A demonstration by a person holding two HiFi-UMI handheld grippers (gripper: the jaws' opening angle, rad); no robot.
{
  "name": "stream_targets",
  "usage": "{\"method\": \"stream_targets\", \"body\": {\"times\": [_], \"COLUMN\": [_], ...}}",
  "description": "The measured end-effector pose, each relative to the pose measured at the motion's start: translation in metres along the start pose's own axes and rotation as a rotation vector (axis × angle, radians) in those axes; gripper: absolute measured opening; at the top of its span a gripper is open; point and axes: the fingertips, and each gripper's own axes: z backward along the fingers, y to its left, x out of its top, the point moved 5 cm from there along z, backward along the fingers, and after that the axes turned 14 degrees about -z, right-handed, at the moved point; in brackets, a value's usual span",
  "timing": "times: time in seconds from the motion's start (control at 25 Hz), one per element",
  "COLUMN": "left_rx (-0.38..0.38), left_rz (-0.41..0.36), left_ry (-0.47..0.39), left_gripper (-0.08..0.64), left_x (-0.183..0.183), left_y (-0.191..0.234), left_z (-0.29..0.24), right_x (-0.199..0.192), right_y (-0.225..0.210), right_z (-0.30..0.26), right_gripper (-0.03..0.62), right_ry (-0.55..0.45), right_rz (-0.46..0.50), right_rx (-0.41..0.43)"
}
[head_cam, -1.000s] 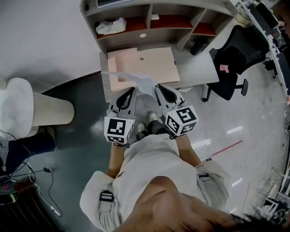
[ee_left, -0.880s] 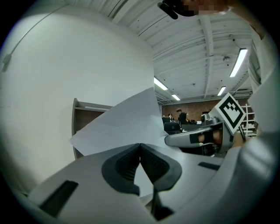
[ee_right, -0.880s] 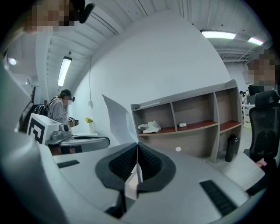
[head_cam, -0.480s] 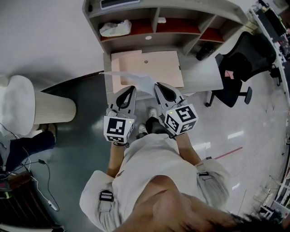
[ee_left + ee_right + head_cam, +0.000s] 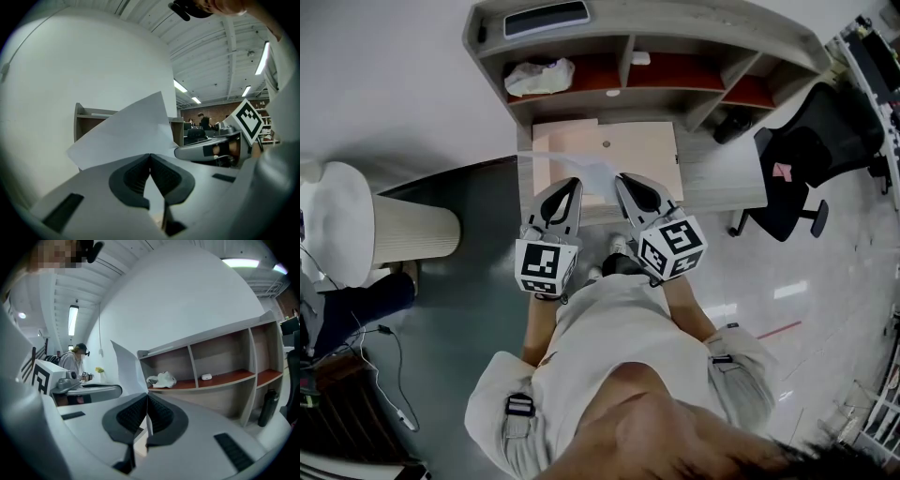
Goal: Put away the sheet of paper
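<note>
— At twelve o'clock in the head view, what is seen?
— A shelved desk, on which a pale pink board is laid.
— Where is the sheet of paper found?
— Over the desk's six o'clock edge, held up. It is pinched at its nine o'clock side by the left gripper and at three o'clock by the right gripper, both jaw pairs closed tight on it.

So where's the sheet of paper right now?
Head view, centre: the sheet of paper is gripped by the left tongs and the right tongs, held over the desk's front edge, above the tan board.
</note>
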Motion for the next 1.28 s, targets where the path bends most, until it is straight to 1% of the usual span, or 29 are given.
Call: {"method": "stream_targets", "body": {"times": [0.16,0.48,0.68,0.84,1.0,1.16,1.28], "left_rx": [0.013,0.048,0.065,0.074,0.067,0.032,-0.01], "left_rz": [-0.007,-0.021,-0.024,-0.013,-0.009,-0.003,0.009], "left_ry": [-0.003,0.019,0.033,0.052,0.061,0.062,0.068], "left_gripper": [0.02,0.02,0.02,0.02,0.02,0.02,0.02], "left_x": [0.005,0.014,0.016,0.013,0.01,0.001,-0.01], "left_y": [0.007,0.014,0.015,0.017,0.023,0.031,0.036], "left_z": [-0.022,-0.056,-0.069,-0.075,-0.083,-0.093,-0.102], "right_x": [0.013,0.038,0.046,0.047,0.048,0.042,0.034], "right_y": [-0.016,-0.044,-0.058,-0.064,-0.07,-0.074,-0.078], "right_z": [-0.014,-0.031,-0.039,-0.042,-0.05,-0.062,-0.071], "right_gripper": [0.018,0.018,0.019,0.018,0.018,0.018,0.018], "right_ry": [0.001,-0.007,-0.003,0.004,0.011,0.026,0.041], "right_rz": [0.005,0.005,0.001,-0.007,-0.02,-0.032,-0.044], "right_rx": [0.019,0.059,0.078,0.083,0.076,0.054,0.018]}}
